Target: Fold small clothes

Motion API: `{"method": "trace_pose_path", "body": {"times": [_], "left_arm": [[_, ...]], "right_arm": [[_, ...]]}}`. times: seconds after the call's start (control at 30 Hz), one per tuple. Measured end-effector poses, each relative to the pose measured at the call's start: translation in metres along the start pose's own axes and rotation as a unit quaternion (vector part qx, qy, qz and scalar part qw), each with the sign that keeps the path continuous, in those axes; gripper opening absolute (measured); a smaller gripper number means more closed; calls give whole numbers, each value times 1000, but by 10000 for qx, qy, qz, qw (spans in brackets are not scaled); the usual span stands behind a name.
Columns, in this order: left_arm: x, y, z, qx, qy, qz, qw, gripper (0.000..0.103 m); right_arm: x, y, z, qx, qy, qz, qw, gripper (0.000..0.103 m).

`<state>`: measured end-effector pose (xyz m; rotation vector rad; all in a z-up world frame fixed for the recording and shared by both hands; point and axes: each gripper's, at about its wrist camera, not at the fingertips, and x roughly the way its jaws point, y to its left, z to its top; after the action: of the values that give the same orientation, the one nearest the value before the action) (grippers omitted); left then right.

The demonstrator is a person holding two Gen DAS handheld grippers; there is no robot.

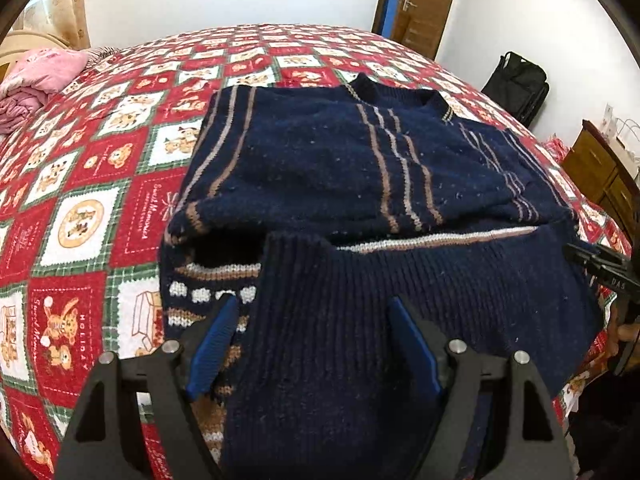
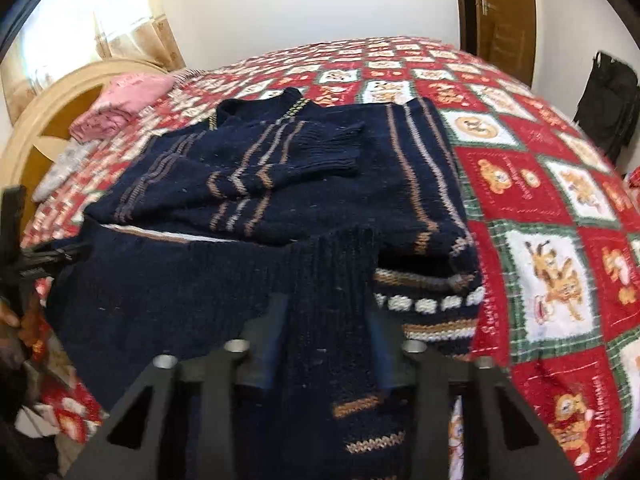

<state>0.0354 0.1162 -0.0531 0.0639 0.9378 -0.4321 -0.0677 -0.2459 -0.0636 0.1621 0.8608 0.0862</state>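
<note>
Between the blue pads of the left gripper (image 1: pixel 318 340), at six o'clock in its own view: the ribbed hem (image 1: pixel 360 300) of a navy striped sweater (image 1: pixel 320 160), lying loose. Jaws spread wide, inner pad faces bare, nothing pinched. Right gripper (image 2: pixel 326 342) clenched on the same hem, with knit filling the gap from pad to pad.

Spread flat on a red teddy-bear bedspread (image 1: pixel 80 220), collar toward twelve o'clock. Sides seemingly turned in already, one sleeve (image 2: pixel 280 168) laid across the chest. Bottom fold probably only begun: hem raised near six o'clock, not yet carried up to the collar or smoothed down.

Farther out:
- a pile of pink clothes (image 1: pixel 44 76) at ten o'clock, well apart
- a black bag (image 1: pixel 516 88) by the wall at two o'clock
- a wooden drawer chest (image 1: pixel 596 168) at three o'clock
- a brown door (image 1: pixel 420 4) at one o'clock

Nothing lying on the sweater or along the fold's path. Likeliest hitch: one hem corner gripped, the other free.
</note>
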Motion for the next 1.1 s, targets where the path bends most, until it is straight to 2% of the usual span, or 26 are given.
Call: {"method": "trace_pose_path", "body": {"times": [0.03,0.07,0.1,0.13,0.2,0.23,0.33,0.43,0.5,0.67,0.87,0.97,1.1], "left_arm": [[1,-1,0,0,-4,35,10000,78],[0,-3,0,19,-26,117,9999,69],[-1,-5,0,33,-42,165,9999,53],[-2,-7,0,28,-64,184,9998,47],[-4,-10,1,-33,-77,172,9998,28],[-4,-10,1,-73,-79,155,9998,24],[-3,-5,-1,-222,-117,-37,9997,23],[-1,1,-1,-363,-149,-146,9991,28],[-1,0,-1,-367,-147,-131,9991,28],[-8,-7,-4,-223,-229,23,9995,10],[-45,4,9,-521,-522,-319,9968,9],[-54,1,17,-376,-612,-285,9970,9],[-43,-2,17,-338,-521,-211,9978,9]], "right_arm": [[0,-3,0,92,9,57,9999,20],[-1,-5,0,148,1,56,9999,18],[-1,-6,0,191,-6,65,9998,17],[-1,-6,0,221,-13,64,9997,17],[0,-3,-1,214,-14,0,9998,17],[0,-1,-1,178,-5,-29,9998,17],[3,-1,2,192,11,-1,9998,18],[5,-4,4,287,60,89,9995,18],[3,0,4,213,90,27,9997,12],[-13,14,4,56,14,-42,10000,11],[-59,32,26,-311,-417,135,9986,10],[-63,36,34,-421,-515,64,9978,10],[-60,36,35,-386,-567,-10,9976,10]]}}
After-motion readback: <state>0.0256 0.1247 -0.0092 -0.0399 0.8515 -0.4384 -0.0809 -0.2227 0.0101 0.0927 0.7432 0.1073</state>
